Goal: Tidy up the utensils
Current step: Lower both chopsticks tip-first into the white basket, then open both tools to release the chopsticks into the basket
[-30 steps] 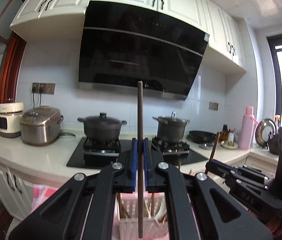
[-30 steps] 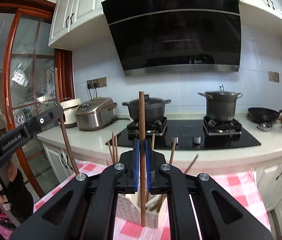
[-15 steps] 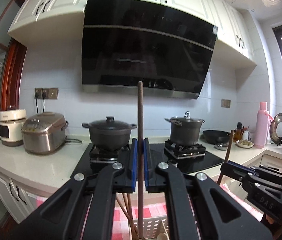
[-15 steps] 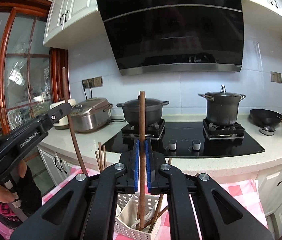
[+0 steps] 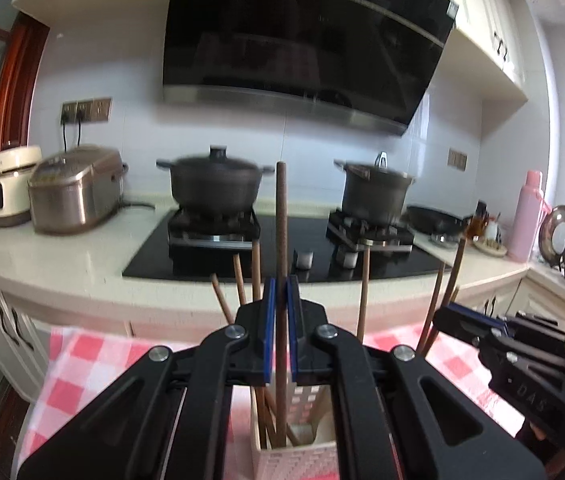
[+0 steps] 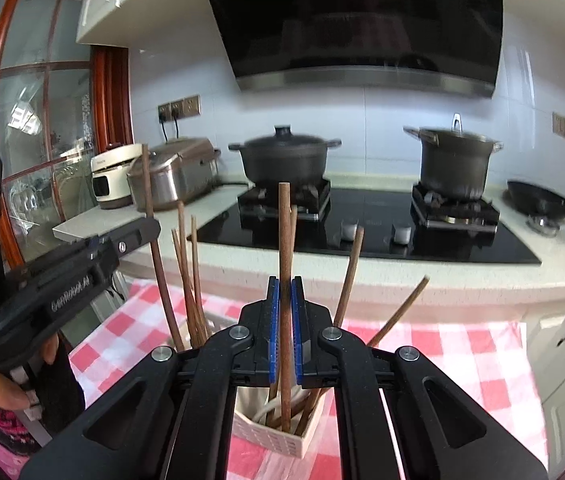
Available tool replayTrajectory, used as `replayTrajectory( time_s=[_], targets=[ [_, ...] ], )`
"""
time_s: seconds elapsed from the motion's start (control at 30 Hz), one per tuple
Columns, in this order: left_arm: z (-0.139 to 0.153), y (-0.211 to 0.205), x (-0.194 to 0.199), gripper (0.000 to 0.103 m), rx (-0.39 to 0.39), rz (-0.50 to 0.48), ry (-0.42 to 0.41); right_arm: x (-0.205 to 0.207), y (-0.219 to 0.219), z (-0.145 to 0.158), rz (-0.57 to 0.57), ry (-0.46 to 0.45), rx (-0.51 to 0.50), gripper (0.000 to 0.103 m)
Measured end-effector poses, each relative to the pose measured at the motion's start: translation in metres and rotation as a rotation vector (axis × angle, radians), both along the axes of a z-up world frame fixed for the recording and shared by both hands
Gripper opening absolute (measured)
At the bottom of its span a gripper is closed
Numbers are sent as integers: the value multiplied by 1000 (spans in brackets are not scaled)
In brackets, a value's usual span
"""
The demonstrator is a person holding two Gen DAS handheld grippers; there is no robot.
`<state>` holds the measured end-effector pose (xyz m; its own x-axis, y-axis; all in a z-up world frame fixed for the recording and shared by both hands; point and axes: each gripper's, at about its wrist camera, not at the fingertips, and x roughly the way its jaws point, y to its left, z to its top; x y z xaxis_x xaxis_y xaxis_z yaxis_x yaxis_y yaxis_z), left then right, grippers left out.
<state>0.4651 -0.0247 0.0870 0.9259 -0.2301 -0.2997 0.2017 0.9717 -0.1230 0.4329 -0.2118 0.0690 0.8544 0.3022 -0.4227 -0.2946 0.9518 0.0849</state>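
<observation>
The far side of the room holds a pale stone worktop [image 5: 62, 248] carrying a black glass hob [image 6: 366, 236], two dark lidded pots and a steel rice cooker [image 5: 76, 188], under a black range hood [image 5: 302, 36]. Nearer lies a red-and-white checked cloth [image 6: 454, 344] with a white slotted plastic utensil basket [image 6: 278, 436] on it, already holding several brown chopsticks.

The left tool [image 5: 280, 312] is clamped on one upright brown wooden chopstick [image 5: 281, 240]; its lower end reaches into the basket. The right tool [image 6: 285, 312] is clamped on a second upright brown chopstick [image 6: 284, 240], also entering the basket.

Step in hand, as judged: insertion. The next move calls for releasing each stick once it is seated, without tipping the basket.
</observation>
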Motion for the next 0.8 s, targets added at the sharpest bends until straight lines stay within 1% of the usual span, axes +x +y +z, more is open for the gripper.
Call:
replayTrajectory(
  time_s=[0.1,0.17,0.23,0.27,0.37,0.4,0.43,0.53,0.57,0.67,0.73,0.77,0.8],
  targets=[
    [-15,-1,4,6,26,13,44,4,-1,-9,-6,27,4,7],
    [-22,3,5,7,22,27,62,3,0,-9,-9,24,-3,11],
    [-23,6,3,14,24,34,62,0,-1,-6,-11,16,-5,14],
    [-21,8,1,14,25,38,58,-3,-2,-3,-12,11,-2,16],
    [-13,11,-9,19,30,58,32,-16,-6,5,-18,-16,6,27],
    [-10,12,-13,26,34,70,21,-20,-7,8,-23,-26,8,34],
    [-7,14,-16,37,38,85,13,-25,-9,12,-29,-38,10,37],
    [2,22,-29,50,20,129,-10,-42,-14,20,-37,-53,29,38],
    [4,24,-34,52,17,141,-14,-50,-16,22,-40,-59,37,38],
    [9,32,-55,62,-9,162,-24,-75,-21,25,-49,-77,60,41],
    [10,36,-71,75,-24,172,-30,-90,-23,24,-49,-81,72,45],
    [10,38,-80,79,-28,179,-30,-97,-23,22,-50,-81,76,46],
    [9,39,-87,88,-30,184,-29,-106,-22,21,-51,-81,79,47]
  ],
)
